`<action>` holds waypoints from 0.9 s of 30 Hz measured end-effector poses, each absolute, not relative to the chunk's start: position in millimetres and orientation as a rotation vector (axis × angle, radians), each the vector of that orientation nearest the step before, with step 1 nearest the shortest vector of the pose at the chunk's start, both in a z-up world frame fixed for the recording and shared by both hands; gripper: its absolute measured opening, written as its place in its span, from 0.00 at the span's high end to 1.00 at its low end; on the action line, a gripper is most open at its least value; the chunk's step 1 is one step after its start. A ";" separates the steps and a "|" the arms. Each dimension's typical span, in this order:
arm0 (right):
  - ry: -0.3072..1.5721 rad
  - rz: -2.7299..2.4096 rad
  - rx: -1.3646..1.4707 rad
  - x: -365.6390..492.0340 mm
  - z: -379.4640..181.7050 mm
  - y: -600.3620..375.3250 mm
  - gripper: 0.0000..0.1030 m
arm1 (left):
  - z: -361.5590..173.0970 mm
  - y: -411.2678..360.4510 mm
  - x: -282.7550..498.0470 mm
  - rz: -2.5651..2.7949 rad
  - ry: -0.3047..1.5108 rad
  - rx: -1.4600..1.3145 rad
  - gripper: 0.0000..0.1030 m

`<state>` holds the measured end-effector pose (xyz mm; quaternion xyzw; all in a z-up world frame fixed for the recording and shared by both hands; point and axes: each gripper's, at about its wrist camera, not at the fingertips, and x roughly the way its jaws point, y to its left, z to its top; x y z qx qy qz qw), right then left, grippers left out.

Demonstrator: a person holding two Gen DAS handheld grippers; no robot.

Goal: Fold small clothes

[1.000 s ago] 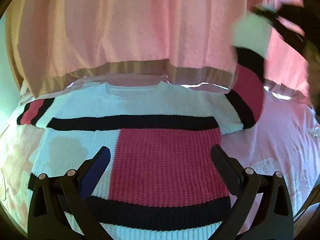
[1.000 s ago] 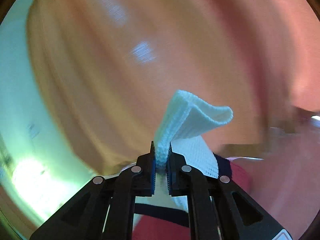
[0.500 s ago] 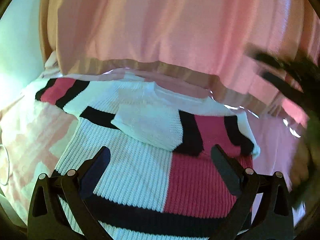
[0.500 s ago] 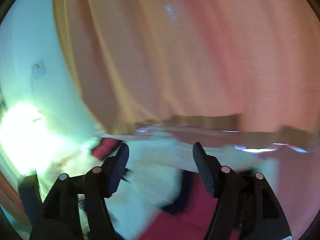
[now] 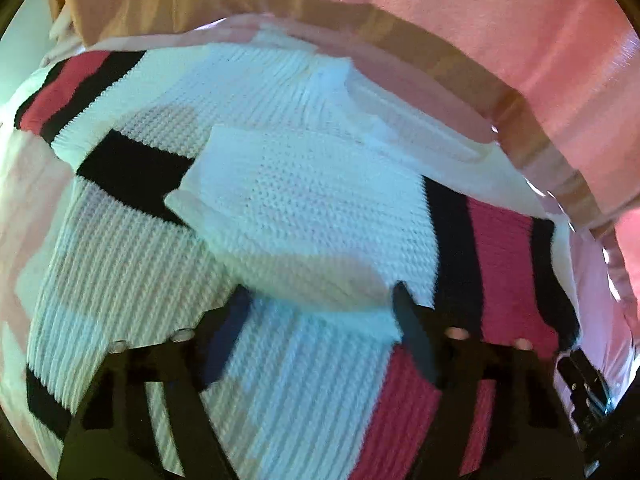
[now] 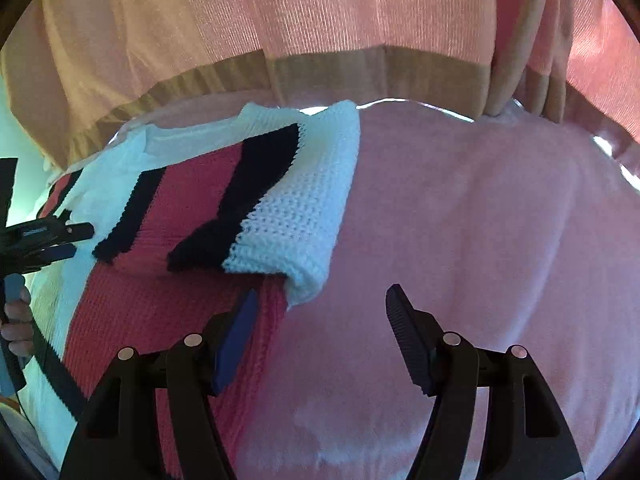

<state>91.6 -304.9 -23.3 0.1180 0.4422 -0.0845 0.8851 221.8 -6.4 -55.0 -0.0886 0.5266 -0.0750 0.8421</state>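
Observation:
A white, black and pink knit sweater (image 5: 120, 280) lies flat on a pink sheet (image 6: 480, 240). One sleeve (image 5: 312, 208) is folded across its chest, the white cuff end toward the middle. The other sleeve (image 5: 68, 84) stretches out at the far left. My left gripper (image 5: 320, 320) hovers close over the sweater's body, its jaws closing, with the folded sleeve's lower edge lying under the gap and no pad pressing on it. My right gripper (image 6: 320, 312) stands open by the sweater's (image 6: 180, 208) right edge, where the sleeve (image 6: 288, 208) turns over. It holds nothing.
A pink curtain with a tan hem band (image 6: 360, 68) hangs along the far side of the sheet. In the right wrist view the left gripper (image 6: 40, 236) and a hand (image 6: 16, 320) on its handle show at the left edge. Bare sheet lies right of the sweater.
The right gripper let go of the white cuff and dropped to the sweater's right edge. The sleeve now lies folded over the chest. The left gripper came lower and its jaws narrowed.

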 end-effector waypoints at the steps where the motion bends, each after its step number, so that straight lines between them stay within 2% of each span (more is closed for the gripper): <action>1: 0.912 -0.174 0.264 94.7 -26.8 -303.8 0.41 | -53.5 -6.7 225.7 -0.153 1.104 -0.187 0.48; 2: 0.909 -0.170 0.279 95.5 -28.0 -304.4 0.44 | -51.7 -7.4 229.2 -0.156 1.089 -0.181 0.66; 3: 0.906 -0.163 0.298 98.5 -30.4 -306.2 0.52 | -50.5 -8.9 231.5 -0.171 1.082 -0.177 0.84; 4: 0.905 -0.156 0.308 104.7 -32.4 -302.6 0.67 | -48.2 -9.7 234.4 -0.201 1.067 -0.176 0.91; 5: 0.905 -0.142 0.320 110.1 -34.0 -298.7 0.76 | -45.3 -10.0 236.1 -0.211 1.048 -0.176 0.92; 7: 0.880 -0.140 0.312 114.4 -29.9 -294.3 0.87 | -34.7 -11.3 239.2 -0.226 0.988 -0.161 0.92; 11: 0.699 -0.156 0.288 98.2 22.2 -291.0 0.90 | 0.5 -4.0 238.6 -0.248 0.833 -0.172 0.93; 13: 0.643 -0.210 0.212 87.9 35.0 -294.6 0.90 | 2.5 1.3 239.8 -0.243 0.811 -0.179 0.92; 18: 0.910 -0.269 0.178 107.7 -32.9 -313.7 0.89 | -51.9 -2.8 256.9 -0.213 0.971 -0.087 0.91; 21: 0.904 -0.247 0.146 104.0 -24.3 -302.0 0.86 | -58.2 -4.5 251.5 -0.194 0.958 -0.044 0.87; 23: 0.875 -0.245 0.168 96.6 -14.9 -299.6 0.80 | -51.1 2.3 248.7 -0.214 0.969 -0.087 0.86; 25: 0.874 -0.237 0.197 90.2 -7.0 -299.3 0.69 | -44.3 10.4 246.1 -0.233 0.960 -0.137 0.82; 27: 0.848 -0.235 0.231 85.5 1.7 -301.7 0.62 | -37.0 20.4 247.4 -0.234 0.948 -0.184 0.66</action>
